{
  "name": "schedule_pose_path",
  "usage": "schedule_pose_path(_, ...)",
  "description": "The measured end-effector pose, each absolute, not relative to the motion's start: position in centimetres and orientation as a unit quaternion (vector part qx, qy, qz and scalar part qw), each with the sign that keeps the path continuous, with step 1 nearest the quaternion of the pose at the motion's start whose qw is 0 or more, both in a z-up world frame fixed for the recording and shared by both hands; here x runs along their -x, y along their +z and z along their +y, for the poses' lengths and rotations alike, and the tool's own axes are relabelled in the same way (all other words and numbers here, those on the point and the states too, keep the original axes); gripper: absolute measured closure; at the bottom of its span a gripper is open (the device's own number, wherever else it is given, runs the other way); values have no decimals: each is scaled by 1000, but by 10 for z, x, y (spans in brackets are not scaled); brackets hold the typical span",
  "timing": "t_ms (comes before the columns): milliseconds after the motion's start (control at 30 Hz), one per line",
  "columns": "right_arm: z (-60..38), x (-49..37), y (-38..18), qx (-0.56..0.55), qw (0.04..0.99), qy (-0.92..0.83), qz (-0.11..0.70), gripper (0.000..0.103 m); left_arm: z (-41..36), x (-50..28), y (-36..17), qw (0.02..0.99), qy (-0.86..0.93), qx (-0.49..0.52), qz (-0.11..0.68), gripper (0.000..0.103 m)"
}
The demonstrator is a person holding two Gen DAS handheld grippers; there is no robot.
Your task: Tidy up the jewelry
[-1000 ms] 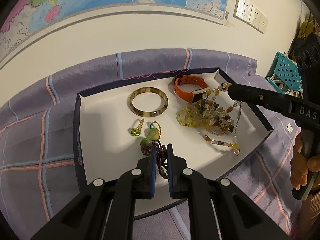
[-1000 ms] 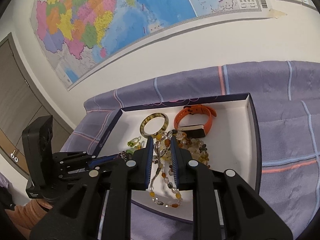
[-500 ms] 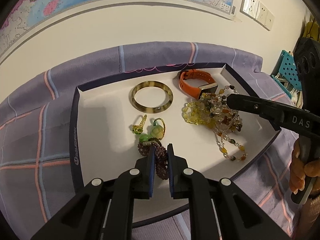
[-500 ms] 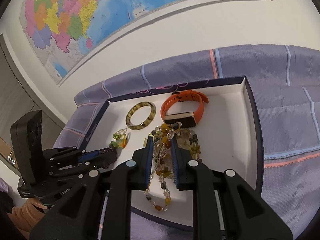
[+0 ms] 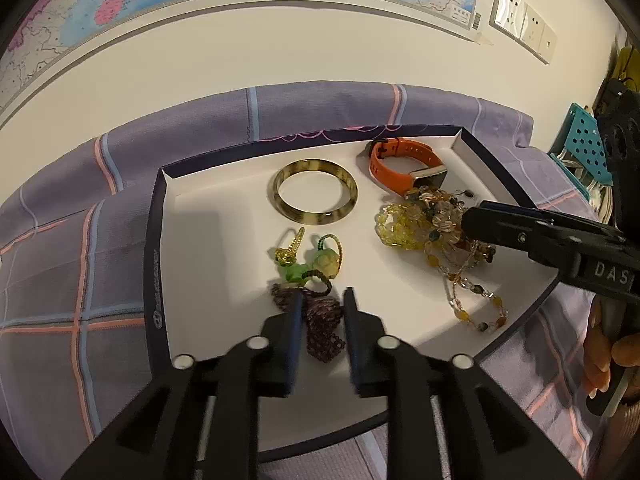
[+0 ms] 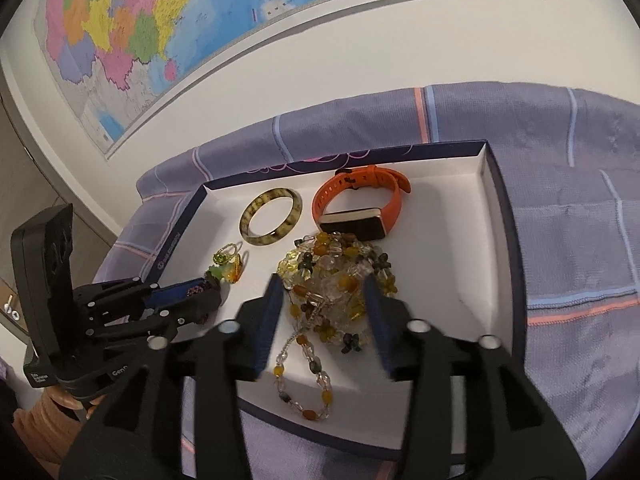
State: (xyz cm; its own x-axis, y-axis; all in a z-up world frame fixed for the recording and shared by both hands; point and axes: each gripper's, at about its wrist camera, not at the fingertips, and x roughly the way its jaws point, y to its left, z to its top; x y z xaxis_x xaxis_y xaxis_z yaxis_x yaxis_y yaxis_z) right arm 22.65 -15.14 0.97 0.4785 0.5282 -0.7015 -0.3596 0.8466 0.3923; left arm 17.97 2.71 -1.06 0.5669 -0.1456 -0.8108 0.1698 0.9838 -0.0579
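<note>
A white tray with a dark rim [image 5: 154,240] [image 6: 506,216] holds the jewelry. My left gripper [image 5: 323,302] [image 6: 200,292] hovers at the tray's near edge, jaws opening. The purple bead bracelet [image 5: 322,328] lies on the tray between its fingers, tied to green and yellow charms [image 5: 316,264] [image 6: 228,268]. My right gripper [image 6: 323,286] [image 5: 472,220] is opening over the heaped amber and clear bead necklace [image 6: 332,280] [image 5: 436,224], which rests on the tray between its fingers. A tortoiseshell bangle [image 5: 316,218] [image 6: 260,240] and an orange watch [image 5: 394,184] [image 6: 352,224] lie at the back.
The tray sits on a purple plaid cloth [image 5: 80,280] [image 6: 580,240] against a white wall with a map [image 6: 160,20]. A yellow bead bracelet [image 5: 394,228] touches the necklace heap. A teal perforated basket [image 5: 584,148] stands off to the right. A person's hand [image 5: 608,356] grips the right tool.
Both grippers' jaws have spread apart. The necklace, earlier hanging from the right gripper, now lies heaped on the tray. The purple bracelet has sunk onto the tray floor.
</note>
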Motion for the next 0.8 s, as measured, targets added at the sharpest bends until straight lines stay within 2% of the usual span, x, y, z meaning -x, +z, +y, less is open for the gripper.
schedule_pose_path(67, -154, -222, 13, -98, 856, 260, 435, 51, 27, -178, -10, 887, -84, -14, 453, 69)
schedule_pose_path(133, -157, -218, 16, -97, 860, 260, 429, 40, 29, -172, -5, 893, -83, -11, 442, 54)
schedule_pose_path(167, -159, -213, 20, -92, 864, 256, 423, 31, 30, -168, -2, 895, -82, -10, 437, 52)
schedule_pose_path(233, -161, -205, 26, -81, 873, 251, 411, 26, 31, -158, 5, 904, -79, -12, 419, 43)
schedule_pose_path(267, -161, -197, 30, -72, 878, 250, 402, 20, 31, -152, 8, 907, -76, -12, 413, 38)
schedule_pose_path(300, -162, -192, 32, -67, 881, 248, 397, 11, 31, -148, 10, 910, -76, -12, 408, 27)
schedule_pose_path(333, -161, -184, 34, -61, 886, 244, 389, 8, 31, -140, 13, 914, -75, -10, 399, 17)
schedule_pose_path(400, -160, -171, 36, -49, 893, 236, 380, 5, 31, -127, 18, 921, -68, -8, 382, 8)
schedule_pose_path(800, -152, -104, 35, 9, 917, 193, 348, 5, 31, -78, 20, 933, -8, 11, 360, 7)
